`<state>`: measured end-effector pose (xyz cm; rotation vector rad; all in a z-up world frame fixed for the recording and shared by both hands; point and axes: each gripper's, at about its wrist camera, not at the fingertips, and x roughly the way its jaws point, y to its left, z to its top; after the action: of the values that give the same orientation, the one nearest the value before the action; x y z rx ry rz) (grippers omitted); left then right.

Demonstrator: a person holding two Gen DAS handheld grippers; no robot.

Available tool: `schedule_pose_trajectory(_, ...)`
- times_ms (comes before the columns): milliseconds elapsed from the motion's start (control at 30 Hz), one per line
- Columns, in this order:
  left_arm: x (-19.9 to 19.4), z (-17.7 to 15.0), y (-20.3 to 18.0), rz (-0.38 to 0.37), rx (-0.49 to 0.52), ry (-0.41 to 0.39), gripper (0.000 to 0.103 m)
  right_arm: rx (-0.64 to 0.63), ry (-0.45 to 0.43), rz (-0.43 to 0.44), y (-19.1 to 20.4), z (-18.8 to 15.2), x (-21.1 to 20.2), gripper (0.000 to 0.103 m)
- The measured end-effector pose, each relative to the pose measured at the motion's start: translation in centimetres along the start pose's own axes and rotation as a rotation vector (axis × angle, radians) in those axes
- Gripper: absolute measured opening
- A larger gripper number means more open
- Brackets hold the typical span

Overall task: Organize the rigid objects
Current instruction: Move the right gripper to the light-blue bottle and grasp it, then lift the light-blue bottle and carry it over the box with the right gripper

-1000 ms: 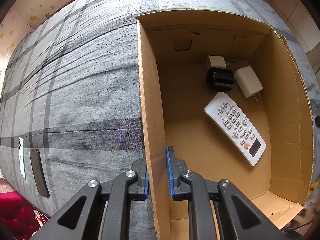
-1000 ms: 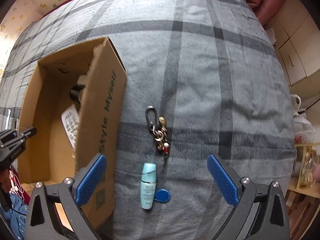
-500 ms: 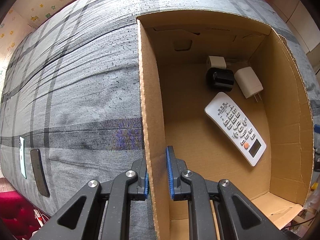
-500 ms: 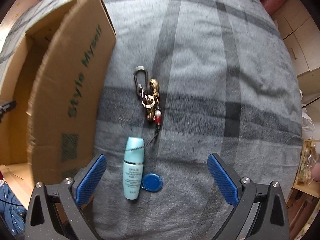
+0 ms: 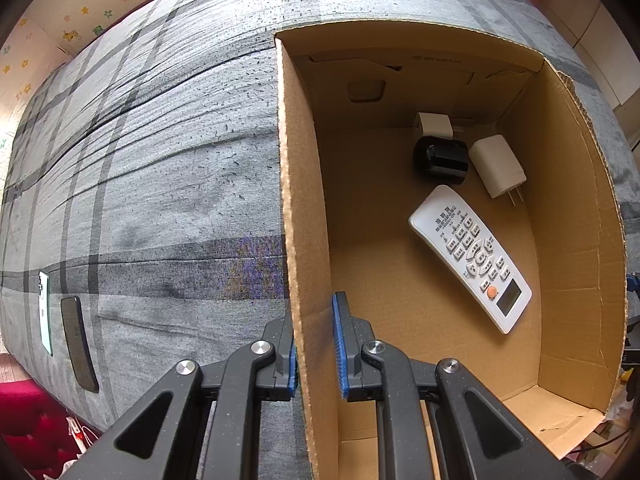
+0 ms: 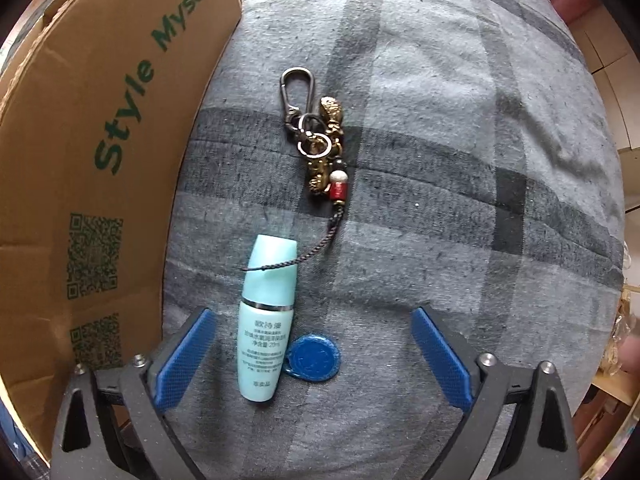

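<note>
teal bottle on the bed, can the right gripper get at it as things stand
Probably yes. The right gripper is open, with the teal bottle lying between its fingers. One snag: the keychain cord lies across the bottle's cap, and the blue tag touches its side.

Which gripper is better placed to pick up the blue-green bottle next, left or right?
Right. The right gripper hangs open over the bottle, which lies between its pads. The left gripper is clamped on the cardboard box wall, steadying it.
</note>
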<state>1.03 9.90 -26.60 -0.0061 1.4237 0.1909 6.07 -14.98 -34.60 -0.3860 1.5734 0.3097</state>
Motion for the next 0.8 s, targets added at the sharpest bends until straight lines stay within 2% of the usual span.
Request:
schedule_pose_trajectory(100, 0.0, 0.0, 0.0, 0.001, -0.003, 0.0, 0.015, 0.0, 0.008, 0.013, 0.4, 0.1, 0.1, 0.079)
schedule_pose_trajectory(167, 0.0, 0.0, 0.0, 0.001, -0.005, 0.0, 0.015, 0.021, 0.028, 0.049, 0.8, 0.6, 0.3, 0.061)
schedule_pose_trajectory(233, 0.0, 0.0, 0.0, 0.002, -0.005, 0.0, 0.015, 0.049, 0.039, 0.087, 1.0, 0.8, 0.2, 0.028)
schedule_pose_trajectory(367, 0.0, 0.0, 0.0, 0.001, -0.007, 0.001, 0.015, 0.045, 0.01, 0.066, 1.3, 1.3, -0.6, 0.027)
schedule_pose_trajectory(800, -0.1, 0.0, 0.1, 0.0, -0.012, 0.0, 0.015, 0.066, -0.025, 0.076, 1.5, 3.6, -4.0, 0.027)
